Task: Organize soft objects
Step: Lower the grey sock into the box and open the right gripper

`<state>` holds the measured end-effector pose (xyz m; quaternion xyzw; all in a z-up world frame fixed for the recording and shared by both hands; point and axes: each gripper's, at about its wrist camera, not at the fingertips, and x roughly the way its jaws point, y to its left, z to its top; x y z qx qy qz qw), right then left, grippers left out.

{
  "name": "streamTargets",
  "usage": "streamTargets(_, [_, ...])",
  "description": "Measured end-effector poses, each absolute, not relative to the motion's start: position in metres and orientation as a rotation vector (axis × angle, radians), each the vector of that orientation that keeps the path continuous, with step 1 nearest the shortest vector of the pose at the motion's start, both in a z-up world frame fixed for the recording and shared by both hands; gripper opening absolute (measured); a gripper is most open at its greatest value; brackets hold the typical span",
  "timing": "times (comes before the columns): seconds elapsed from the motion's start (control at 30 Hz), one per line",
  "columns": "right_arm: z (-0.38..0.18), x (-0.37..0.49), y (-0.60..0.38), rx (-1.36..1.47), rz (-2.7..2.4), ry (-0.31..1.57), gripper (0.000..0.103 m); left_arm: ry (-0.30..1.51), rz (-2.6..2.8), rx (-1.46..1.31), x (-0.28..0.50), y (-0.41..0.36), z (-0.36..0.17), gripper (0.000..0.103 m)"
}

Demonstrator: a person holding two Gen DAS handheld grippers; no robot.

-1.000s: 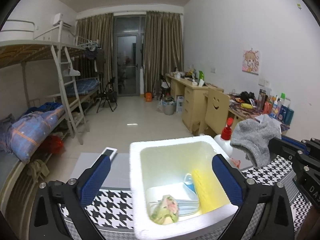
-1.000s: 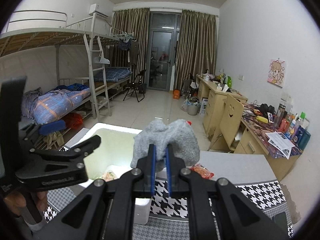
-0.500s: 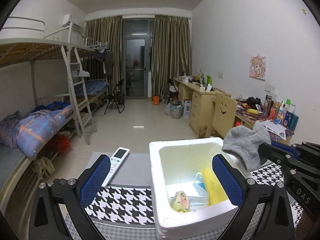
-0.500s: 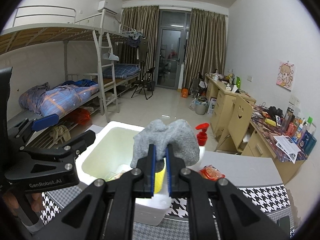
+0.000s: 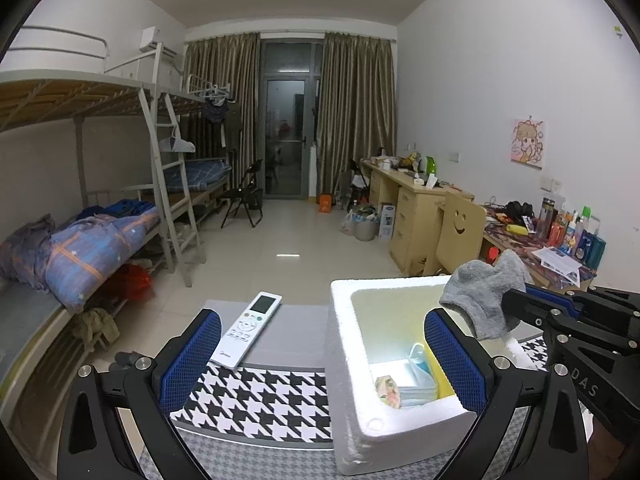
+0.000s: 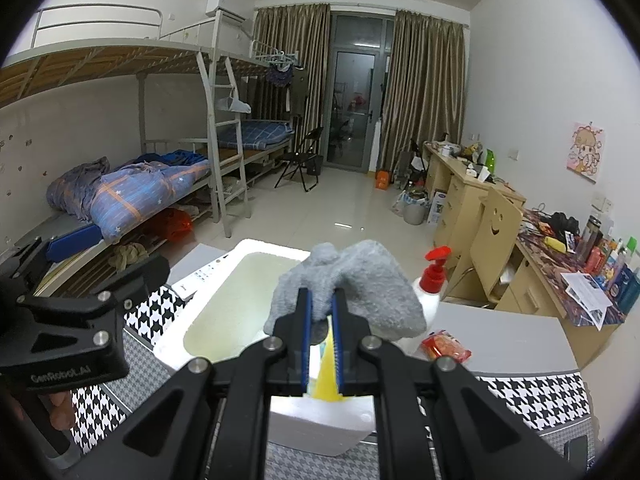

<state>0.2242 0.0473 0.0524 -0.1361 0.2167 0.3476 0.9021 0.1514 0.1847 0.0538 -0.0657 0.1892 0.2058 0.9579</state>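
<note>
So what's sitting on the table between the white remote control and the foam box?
Nothing. In the left wrist view, only bare grey tabletop separates the remote control from the foam box.

The white foam box [image 5: 348, 364] stands open-topped, its far half bare while masks [image 5: 416, 384] and a yellow item [image 5: 438, 372] fill the near corner. A remote [image 5: 248, 328] lies on the surface [image 5: 288, 332] left of it; a red-capped pump bottle [image 6: 432, 284] and a red packet [image 6: 446, 346] crowd its right side.
</note>
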Motion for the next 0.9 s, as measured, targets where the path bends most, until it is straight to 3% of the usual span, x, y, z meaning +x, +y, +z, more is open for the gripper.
streamTargets(0.7, [0.041,0.231,0.073,-0.306,0.765,0.494,0.014,0.392,0.453,-0.159,0.142,0.201,0.045,0.102])
streamTargets(0.8, [0.039,0.235,0.077,-0.303,0.789,0.531,0.037,0.393,0.457,-0.165,0.141,0.202,0.043,0.102])
streamTargets(0.83, [0.038,0.236,0.077,-0.301,0.795,0.538,0.048,0.392,0.458,-0.165,0.14,0.203,0.043,0.102])
streamTargets(0.9, [0.038,0.235,0.077,-0.297,0.793,0.535,0.054,0.394,0.459,-0.167,0.14,0.203,0.042,0.102])
